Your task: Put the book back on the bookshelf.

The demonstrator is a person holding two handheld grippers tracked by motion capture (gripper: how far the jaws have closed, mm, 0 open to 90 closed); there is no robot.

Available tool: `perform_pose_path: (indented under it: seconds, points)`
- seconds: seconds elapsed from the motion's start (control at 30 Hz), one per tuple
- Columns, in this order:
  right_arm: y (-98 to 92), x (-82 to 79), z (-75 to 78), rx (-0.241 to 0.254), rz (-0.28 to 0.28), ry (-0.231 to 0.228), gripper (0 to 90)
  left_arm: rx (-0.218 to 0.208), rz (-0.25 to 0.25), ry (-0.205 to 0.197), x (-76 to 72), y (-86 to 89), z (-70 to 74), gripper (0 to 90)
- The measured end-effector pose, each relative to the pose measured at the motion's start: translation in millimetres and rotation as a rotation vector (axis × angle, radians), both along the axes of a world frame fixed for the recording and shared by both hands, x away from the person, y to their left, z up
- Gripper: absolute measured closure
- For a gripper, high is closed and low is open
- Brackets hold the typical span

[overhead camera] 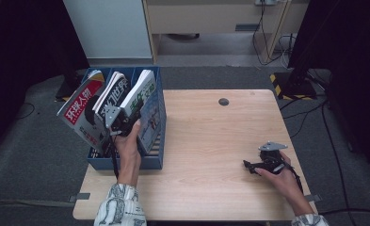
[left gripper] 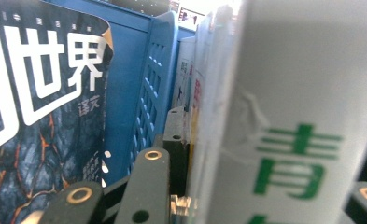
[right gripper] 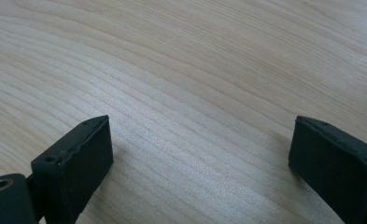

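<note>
Blurred white magazine with green lettering (left gripper: 288, 140) stands upright in the blue slotted file box (overhead camera: 152, 162), far-left on the table (lower edge hidden), gripped by the left gripper (overhead camera: 119, 117). Right gripper (overhead camera: 253, 165) rests wide, empty, near-right on pale wooden table (overhead camera: 211, 141).

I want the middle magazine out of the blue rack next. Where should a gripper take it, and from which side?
Probably by the top edge of the middle magazine, coming from above. It stands leaning in the blue rack, whose walls cover its lower part, with magazines close beside it. The left gripper already has jaws among them there.
</note>
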State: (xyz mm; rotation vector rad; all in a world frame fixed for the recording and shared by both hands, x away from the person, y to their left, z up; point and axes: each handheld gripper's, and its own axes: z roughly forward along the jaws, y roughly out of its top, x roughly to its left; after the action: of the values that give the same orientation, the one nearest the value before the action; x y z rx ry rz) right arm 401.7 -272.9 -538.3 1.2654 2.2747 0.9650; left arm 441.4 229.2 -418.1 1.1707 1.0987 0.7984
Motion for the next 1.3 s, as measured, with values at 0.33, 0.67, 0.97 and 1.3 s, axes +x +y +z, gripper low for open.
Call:
perform_pose_path:
  seconds: [0.33, 0.67, 0.97, 1.3]
  points:
    - [0.0, 0.0, 0.0, 0.0, 0.0, 0.0, 6.7, 0.008, 0.015, -0.007, -0.7, -1.8, -1.1, 72.6]
    - [0.0, -0.1, -0.1, 0.0, -0.001, 0.0, 6.6, 0.057, 0.061, 0.0, -4.5, -5.0, -0.2, 72.3]
    - [0.1, -0.1, -0.1, 0.0, -0.001, -0.001, 6.7, 0.081, 0.085, 0.033, -9.3, -4.2, 3.0, 72.3]
    - [0.1, -0.1, -0.2, 0.0, -0.002, -0.002, 6.7, 0.039, 0.057, 0.08, -10.4, 0.7, -2.1, 66.3]
